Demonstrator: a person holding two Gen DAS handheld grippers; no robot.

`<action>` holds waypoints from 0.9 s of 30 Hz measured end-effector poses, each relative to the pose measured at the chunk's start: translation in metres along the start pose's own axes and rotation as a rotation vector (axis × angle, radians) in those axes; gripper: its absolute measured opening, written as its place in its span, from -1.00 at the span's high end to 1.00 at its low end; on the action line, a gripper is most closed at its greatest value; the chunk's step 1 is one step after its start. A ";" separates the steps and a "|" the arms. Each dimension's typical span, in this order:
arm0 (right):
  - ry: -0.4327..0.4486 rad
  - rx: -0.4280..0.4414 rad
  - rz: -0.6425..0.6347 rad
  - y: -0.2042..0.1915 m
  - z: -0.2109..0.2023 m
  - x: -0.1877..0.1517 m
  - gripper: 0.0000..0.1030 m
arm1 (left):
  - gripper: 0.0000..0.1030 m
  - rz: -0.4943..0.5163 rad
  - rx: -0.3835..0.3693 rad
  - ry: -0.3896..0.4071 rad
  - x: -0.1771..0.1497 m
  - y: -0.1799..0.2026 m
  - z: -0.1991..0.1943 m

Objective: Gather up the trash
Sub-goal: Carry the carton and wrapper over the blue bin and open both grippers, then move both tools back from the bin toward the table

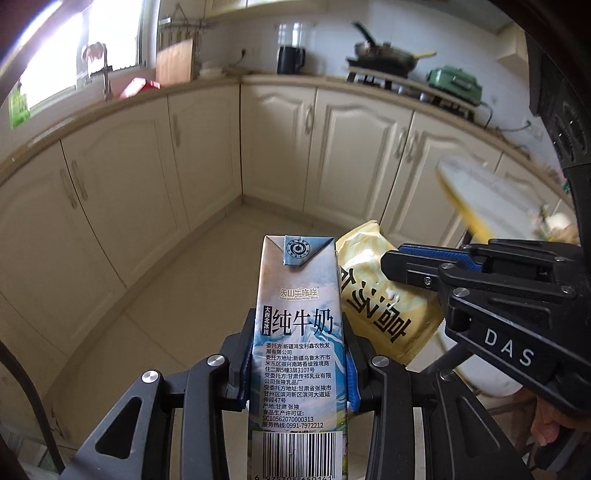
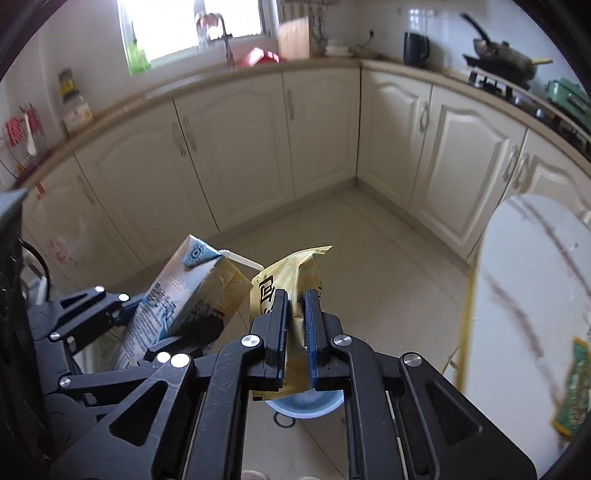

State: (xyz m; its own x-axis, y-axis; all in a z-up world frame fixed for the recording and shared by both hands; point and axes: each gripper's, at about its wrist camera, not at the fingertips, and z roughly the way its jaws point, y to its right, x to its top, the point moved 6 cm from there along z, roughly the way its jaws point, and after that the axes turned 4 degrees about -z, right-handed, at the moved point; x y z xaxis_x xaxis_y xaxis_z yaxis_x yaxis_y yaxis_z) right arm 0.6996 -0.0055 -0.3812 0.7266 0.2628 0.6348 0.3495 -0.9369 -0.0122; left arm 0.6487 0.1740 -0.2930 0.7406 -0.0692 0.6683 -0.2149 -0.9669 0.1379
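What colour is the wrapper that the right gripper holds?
Pale yellow with dark printed characters; the wrapper shows best in the left wrist view.

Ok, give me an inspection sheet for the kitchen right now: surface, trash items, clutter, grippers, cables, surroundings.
Surface: white table at right, yellow edge; tiled floor below.
Job's things: milk carton with straw, held upright; yellow snack wrapper, held; green wrapper lying on the table.
Clutter: blue bowl on the floor under the right gripper.
Grippers: left gripper shut on the carton; right gripper shut on the yellow wrapper.
Cables: a cord hangs at the counter edge by the green appliance.
Surroundings: cream cabinets, black kettle, pan on the stove, window.
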 end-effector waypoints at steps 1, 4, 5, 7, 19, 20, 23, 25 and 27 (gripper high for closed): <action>-0.017 -0.002 0.002 0.001 0.014 -0.004 0.81 | 0.33 -0.004 -0.003 -0.018 0.000 -0.002 0.012; -0.086 -0.019 0.010 0.003 0.060 -0.017 0.81 | 0.33 -0.025 -0.027 -0.075 -0.006 -0.004 0.052; -0.106 -0.020 0.012 0.004 0.072 -0.021 0.81 | 0.33 -0.041 -0.042 -0.088 -0.009 -0.007 0.064; -0.143 -0.021 0.039 0.010 0.097 -0.031 0.81 | 0.33 -0.056 -0.045 -0.120 -0.011 -0.006 0.086; -0.166 -0.082 0.115 0.047 0.124 -0.046 0.32 | -0.19 -0.074 0.029 -0.124 -0.001 -0.020 0.125; -0.162 -0.076 0.117 0.047 0.122 -0.044 0.32 | -0.19 -0.088 0.043 -0.119 -0.004 -0.020 0.123; -0.148 -0.065 0.113 0.040 0.112 -0.039 0.28 | -0.19 -0.141 0.093 -0.090 -0.004 -0.023 0.101; -0.136 -0.048 0.108 0.032 0.101 -0.036 0.24 | -0.20 -0.162 0.135 -0.066 -0.001 -0.026 0.081; -0.111 -0.028 0.096 0.023 0.085 -0.031 0.20 | -0.20 -0.176 0.177 -0.031 0.002 -0.031 0.054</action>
State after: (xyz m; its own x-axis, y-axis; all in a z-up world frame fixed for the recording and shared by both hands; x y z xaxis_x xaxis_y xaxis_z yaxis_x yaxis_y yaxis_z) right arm 0.7351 -0.0155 -0.4670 0.8176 0.1939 0.5422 0.2597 -0.9646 -0.0467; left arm 0.6911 0.1905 -0.3356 0.7762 0.0995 0.6226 0.0325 -0.9925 0.1181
